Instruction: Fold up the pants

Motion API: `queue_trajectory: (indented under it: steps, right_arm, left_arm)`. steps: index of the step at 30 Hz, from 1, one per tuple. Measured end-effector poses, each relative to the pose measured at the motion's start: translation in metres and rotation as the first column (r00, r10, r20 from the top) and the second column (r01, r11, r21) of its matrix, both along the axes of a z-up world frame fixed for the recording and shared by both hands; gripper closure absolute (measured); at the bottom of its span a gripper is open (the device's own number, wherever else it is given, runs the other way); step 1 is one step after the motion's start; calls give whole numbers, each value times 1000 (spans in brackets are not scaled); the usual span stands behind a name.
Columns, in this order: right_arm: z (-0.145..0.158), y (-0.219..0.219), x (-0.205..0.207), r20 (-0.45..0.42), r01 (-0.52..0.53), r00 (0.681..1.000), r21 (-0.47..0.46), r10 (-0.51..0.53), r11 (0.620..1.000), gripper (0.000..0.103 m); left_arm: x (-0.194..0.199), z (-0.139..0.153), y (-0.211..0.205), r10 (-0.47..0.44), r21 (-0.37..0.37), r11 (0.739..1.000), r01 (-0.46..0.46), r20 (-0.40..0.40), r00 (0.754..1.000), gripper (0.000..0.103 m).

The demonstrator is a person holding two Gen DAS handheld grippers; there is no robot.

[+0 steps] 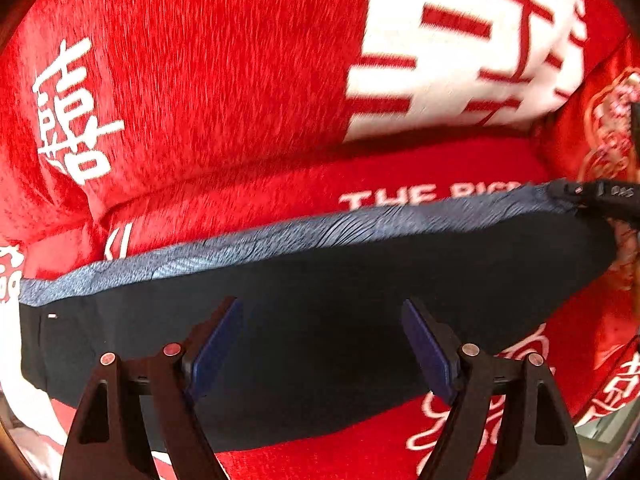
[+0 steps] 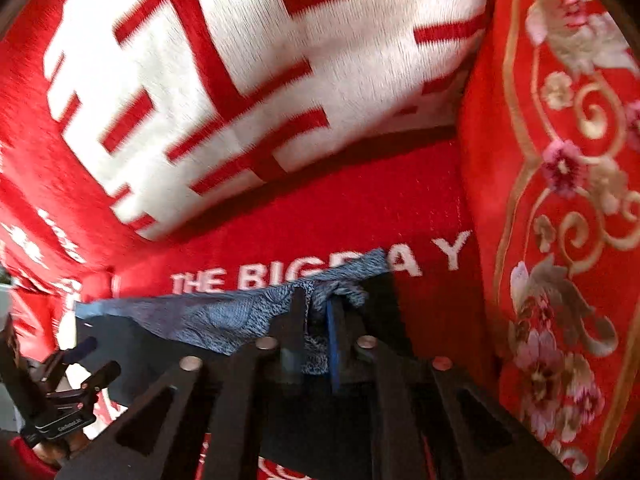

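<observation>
The dark pants (image 1: 320,320) lie spread across a red blanket (image 1: 200,100) printed with white characters and lettering, on what looks like a bed or sofa. A large red-and-white cushion (image 2: 240,80) rests behind them, and an embroidered red cushion (image 2: 560,200) stands at the right side. The blue-grey waistband (image 1: 280,244) runs along the far edge of the pants, stretched fairly straight from side to side. That straightness probably comes from the band being tensioned at its right end.

The left hand-held gripper (image 1: 322,344) hovers over the dark cloth with its jaws wide apart and nothing between the blue pads (image 1: 216,352). It seems to have no hold on the fabric, so the left part of the pants lies loose on the blanket.

The right hand-held gripper (image 2: 316,328) points steeply down at the right end of the waistband, jaws narrow, with bunched blue-grey fabric caught between them. Whether the pads press firmly on that fabric is hard to say, though the cloth is gathered and lifted there. Holding this corner likely keeps the edge aligned while the fold is laid flat.

Judging by the layout, the pants are partly folded and being settled, and the right corner appears next to be set down.
</observation>
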State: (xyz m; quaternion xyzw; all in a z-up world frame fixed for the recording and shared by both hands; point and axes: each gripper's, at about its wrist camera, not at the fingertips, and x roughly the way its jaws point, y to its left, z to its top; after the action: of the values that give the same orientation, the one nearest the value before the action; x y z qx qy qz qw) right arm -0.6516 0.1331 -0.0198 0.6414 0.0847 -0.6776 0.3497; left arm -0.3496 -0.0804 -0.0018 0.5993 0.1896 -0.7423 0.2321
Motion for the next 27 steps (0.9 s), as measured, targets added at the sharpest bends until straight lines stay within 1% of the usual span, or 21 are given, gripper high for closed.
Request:
queue_trajectory:
  steps: [1,2,3,4,5,6,7,8,9,11,13,14,17,18,19,20,22,23,25,27]
  right_arm:
    - [2,1,3,-16,-4,1000,8,4,1000,67]
    - [6,1,5,-55,-8,998,19,9,1000,36]
    - [14,3,7,-104,-8,995,23,11,1000,21]
    - [24,6,10,-156,-3,988,10,4,1000,21]
    - [31,8,10,-186,3,983,2,-3,1000,21]
    - [38,12,11,-207,20,978,3,-19,1000,26]
    - [40,15,11,-201,33,979,4,-32,999,35]
    - [38,16,9,-168,46,985,-2,-46,999,60]
    - [30,17,8,-111,56,992,-1,-56,998,71]
    - [14,12,6,-69,62,996,29,-59,998,71]
    - [0,3,4,-63,59,996,43,-56,997,71]
    - [-9,-2,4,-64,55,997,57,-51,997,71]
    - [-33,-9,2,-120,33,993,141,-16,989,74]
    - [-37,-9,1,-154,37,988,168,-11,985,66]
    - [-40,-6,-1,-162,52,987,199,-19,979,60]
    - [-44,4,-5,-128,85,990,185,-62,979,58]
    - [-43,14,-7,-75,120,991,161,-109,980,58]
    - [-39,15,-3,-89,113,991,168,-99,979,58]
    - [-28,12,11,-153,70,987,193,-40,979,57]
    - [-15,12,24,-191,59,981,181,-24,982,55]
  left_arm:
    - [0,-4,-1,1,-6,1000,-1,10,1000,21]
    - [-1,-7,-1,3,-13,1000,-3,20,1000,21]
    - [-2,-9,-2,5,-18,1000,-5,28,1000,21]
    - [-4,-11,-3,6,-22,1000,-6,33,999,21]
    - [-10,-16,-2,7,-26,1000,-6,37,999,21]
    - [-13,-17,-2,10,-28,1000,-9,40,999,21]
    - [-16,-19,-2,11,-28,1000,-10,40,999,21]
    - [-22,-23,-1,10,-27,1000,-9,42,999,21]
    - [-27,-25,0,11,-26,1000,-10,44,999,21]
    - [-40,-33,4,-3,-28,1000,4,49,999,21]
    - [-54,-48,10,-20,-54,998,24,79,997,21]
    - [-57,-53,12,-21,-64,998,27,92,995,21]
    - [-60,-71,19,-26,-63,997,33,118,993,20]
    - [-57,-71,21,-16,-65,998,23,101,995,20]
    - [-54,-69,23,-11,-65,998,17,85,996,20]
    - [-51,-69,25,-13,-58,998,18,86,996,20]
    - [-45,-67,30,-16,-48,999,20,90,996,20]
    - [-41,-66,32,-19,-44,999,23,94,995,20]
    - [-34,-59,34,-12,-39,999,16,108,994,20]
    - [-21,-49,32,17,-43,999,-13,105,994,20]
